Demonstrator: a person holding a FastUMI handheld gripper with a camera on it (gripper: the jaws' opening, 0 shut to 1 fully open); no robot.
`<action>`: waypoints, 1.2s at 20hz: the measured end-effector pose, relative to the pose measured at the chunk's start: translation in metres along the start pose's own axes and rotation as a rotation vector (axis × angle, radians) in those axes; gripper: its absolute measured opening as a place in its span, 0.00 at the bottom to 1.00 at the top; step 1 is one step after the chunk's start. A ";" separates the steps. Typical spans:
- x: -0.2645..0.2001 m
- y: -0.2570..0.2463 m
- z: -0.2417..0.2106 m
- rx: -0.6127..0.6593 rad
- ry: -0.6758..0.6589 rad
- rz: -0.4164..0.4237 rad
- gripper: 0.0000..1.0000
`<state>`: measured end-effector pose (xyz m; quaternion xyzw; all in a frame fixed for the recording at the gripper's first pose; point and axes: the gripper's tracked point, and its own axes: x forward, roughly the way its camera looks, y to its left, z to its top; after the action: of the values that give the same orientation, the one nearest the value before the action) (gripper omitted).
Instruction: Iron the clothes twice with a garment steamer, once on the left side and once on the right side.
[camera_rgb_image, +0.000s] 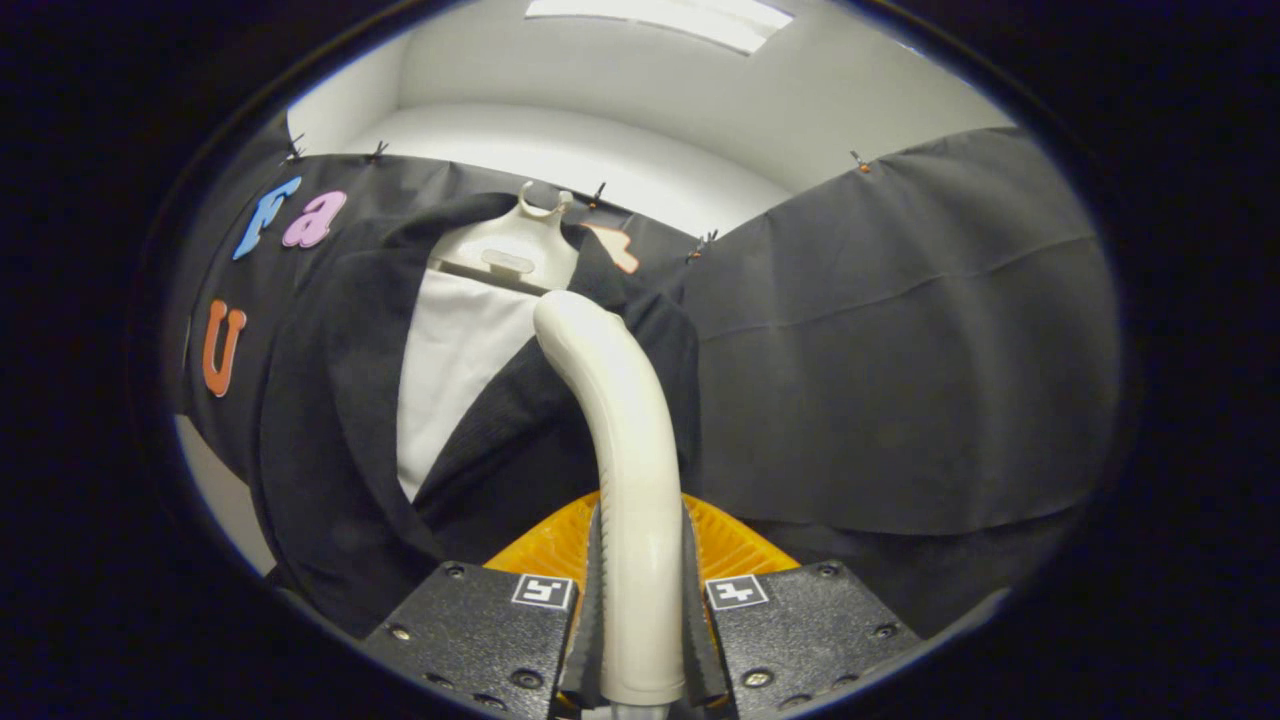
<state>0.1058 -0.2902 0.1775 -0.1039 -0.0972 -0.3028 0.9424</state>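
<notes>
A cream-white garment steamer (620, 440) rises between my fingers and curves forward, its head resting against the right front panel of a black jacket (330, 420). The jacket hangs on a white hanger (515, 250) over a white shirt (455, 360). My gripper (640, 600) is shut on the steamer's handle, with both fingers pressing its sides. The steamer's head reaches the right lapel near the collar, just below the hanger's shoulder.
The black cloth wall (900, 350) stands behind and right of the jacket, pinned with small clips along its top. An orange ribbed part (730, 545) lies just ahead of the fingers, behind the steamer handle. White wall and ceiling light (660, 15) are above.
</notes>
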 end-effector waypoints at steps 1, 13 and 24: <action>-0.001 0.002 -0.007 -0.002 0.016 0.006 0.35; -0.026 0.006 -0.076 0.042 0.141 0.023 0.35; -0.048 0.006 -0.137 0.061 0.268 0.024 0.35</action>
<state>0.0873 -0.2937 0.0337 -0.0351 0.0218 -0.2998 0.9531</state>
